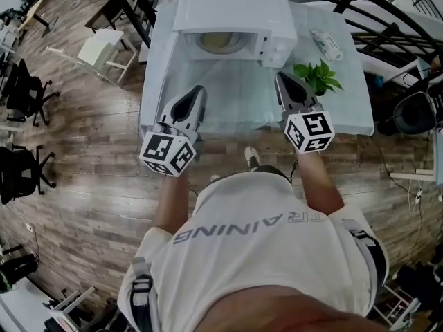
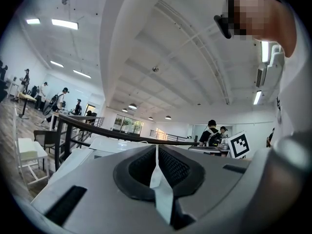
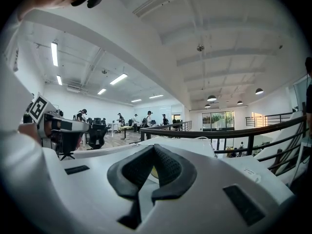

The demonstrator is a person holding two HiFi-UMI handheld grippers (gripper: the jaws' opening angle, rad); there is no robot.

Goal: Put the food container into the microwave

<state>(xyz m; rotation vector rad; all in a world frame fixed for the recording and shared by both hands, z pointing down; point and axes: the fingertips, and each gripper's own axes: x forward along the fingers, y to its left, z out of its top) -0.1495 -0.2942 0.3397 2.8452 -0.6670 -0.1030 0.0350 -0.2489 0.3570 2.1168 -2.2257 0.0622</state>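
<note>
Inside the white microwave oven (image 1: 232,9) on the pale surface (image 1: 242,106), the round yellowish food container (image 1: 220,41) appears already placed. The left hand-held gripper (image 1: 199,90) and the right hand-held gripper (image 1: 283,78) hover empty, jaws together. Probably only shutting the door remains.

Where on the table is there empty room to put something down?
The biggest bare patch is the middle of the table, in front of the microwave and between the left gripper and right gripper. A smaller bare bit lies at the front right corner, past the plant. The back right is crowded: plant and white bottle beside the microwave.
</note>
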